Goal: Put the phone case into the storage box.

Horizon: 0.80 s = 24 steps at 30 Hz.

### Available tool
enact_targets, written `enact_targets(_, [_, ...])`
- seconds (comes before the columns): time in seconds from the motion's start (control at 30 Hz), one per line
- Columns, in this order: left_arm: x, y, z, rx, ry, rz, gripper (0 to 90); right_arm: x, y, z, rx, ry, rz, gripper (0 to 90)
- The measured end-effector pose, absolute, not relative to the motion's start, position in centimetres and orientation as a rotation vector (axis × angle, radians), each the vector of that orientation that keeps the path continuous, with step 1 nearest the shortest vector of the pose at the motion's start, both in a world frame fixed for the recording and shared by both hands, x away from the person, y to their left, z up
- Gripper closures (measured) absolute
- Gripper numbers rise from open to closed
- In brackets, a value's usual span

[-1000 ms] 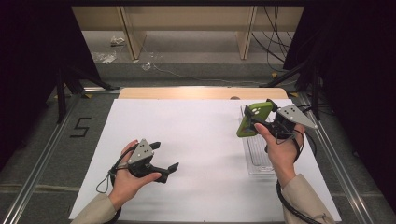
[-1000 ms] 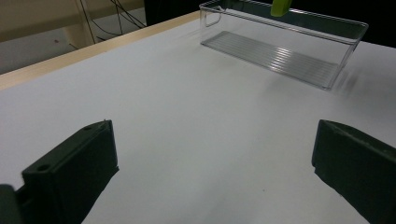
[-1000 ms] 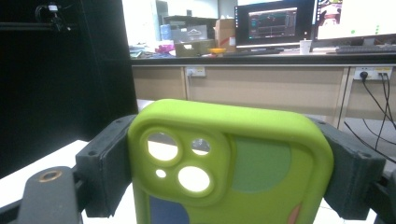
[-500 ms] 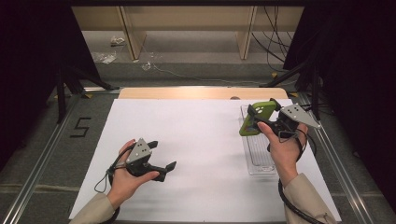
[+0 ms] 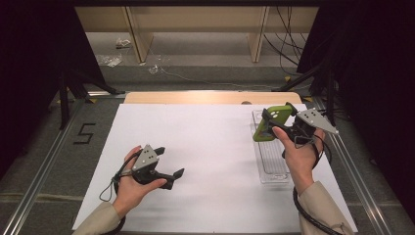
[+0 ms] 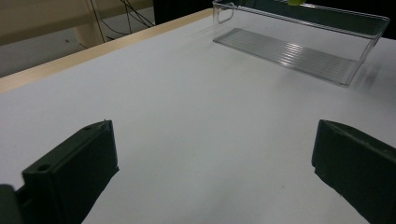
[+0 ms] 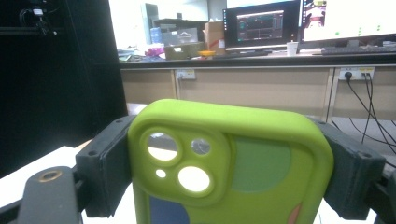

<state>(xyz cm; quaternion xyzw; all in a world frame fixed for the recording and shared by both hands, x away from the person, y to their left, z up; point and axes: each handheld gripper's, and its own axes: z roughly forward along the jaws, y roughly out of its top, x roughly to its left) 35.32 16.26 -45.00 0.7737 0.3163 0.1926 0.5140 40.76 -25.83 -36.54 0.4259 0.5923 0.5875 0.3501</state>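
White paper covers the table (image 5: 210, 142), where the right gripper (image 5: 274, 123) at two o'clock clamps a green phone case (image 5: 271, 125) above a clear bin (image 5: 271, 166), while the left gripper (image 5: 169, 164) at seven o'clock rests with jaws apart.

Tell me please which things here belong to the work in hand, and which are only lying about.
Part of the work:
- green phone case, clamped in the right gripper
- clear plastic bin, under the case
- left gripper, open, nothing between its jaws

Only lying about:
- cables on the floor beyond the table
- scraps on the floor
- monitors on the far desk
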Motion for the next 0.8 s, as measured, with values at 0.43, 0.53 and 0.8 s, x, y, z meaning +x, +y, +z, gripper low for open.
enact_targets(0.43, [35.36, 16.19, -45.09, 1.861, 0.760, 0.464, 0.0, 40.92, -26.36, -36.52, 1.113, 1.521, 1.514, 17.4])
enact_targets(0.53, [35.36, 16.20, -45.08, 1.859, 0.761, 0.463, 0.0, 40.96, -26.43, -36.54, 1.114, 1.518, 1.512, 17.4])
enact_targets(0.8, [35.37, 16.19, -45.08, 1.859, 0.760, 0.464, 0.0, 41.03, -26.61, -36.61, 1.120, 1.516, 1.509, 17.4])
